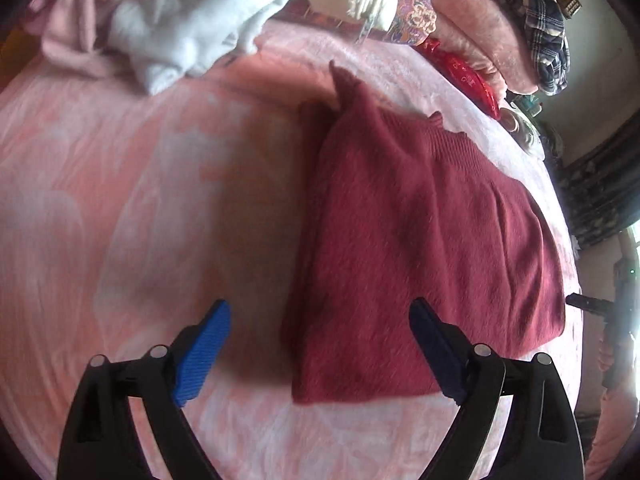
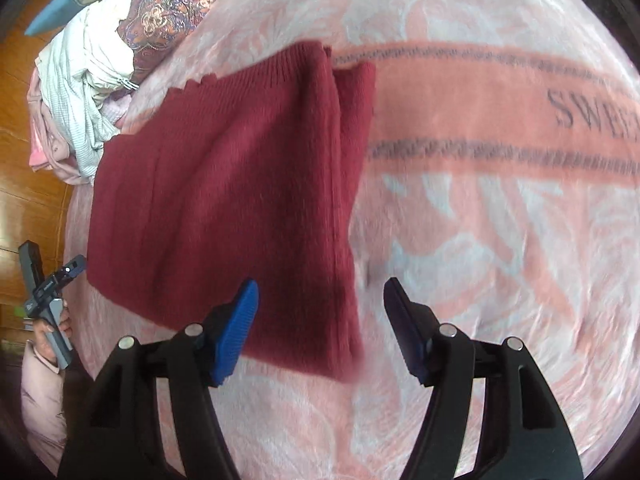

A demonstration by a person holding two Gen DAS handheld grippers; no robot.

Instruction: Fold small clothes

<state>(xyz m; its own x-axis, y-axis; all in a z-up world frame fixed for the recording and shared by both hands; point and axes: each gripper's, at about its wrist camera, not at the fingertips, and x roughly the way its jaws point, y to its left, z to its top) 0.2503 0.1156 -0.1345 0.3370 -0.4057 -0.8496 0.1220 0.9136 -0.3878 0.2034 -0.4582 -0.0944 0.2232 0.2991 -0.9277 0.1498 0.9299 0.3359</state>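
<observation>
A dark red knitted garment point(image 1: 420, 240) lies folded flat on the pink blanket point(image 1: 140, 200). My left gripper point(image 1: 320, 320) hovers open above the garment's near left corner, its blue fingers point(image 1: 204, 352) wide apart and holding nothing. In the right wrist view the same red garment point(image 2: 224, 200) lies to the left. My right gripper point(image 2: 320, 300) is open over its near right corner, and its blue fingers point(image 2: 236, 332) hold nothing. The left hand-held gripper point(image 2: 44, 292), gripped by a hand, shows at the left edge.
A heap of white and pale pink clothes point(image 1: 168, 32) lies at the back of the bed. A patterned pillow point(image 1: 416, 12), a red pouch point(image 1: 468, 76) and a plaid cloth point(image 1: 540, 28) sit at the back right. Wooden floor point(image 2: 24, 160) borders the bed.
</observation>
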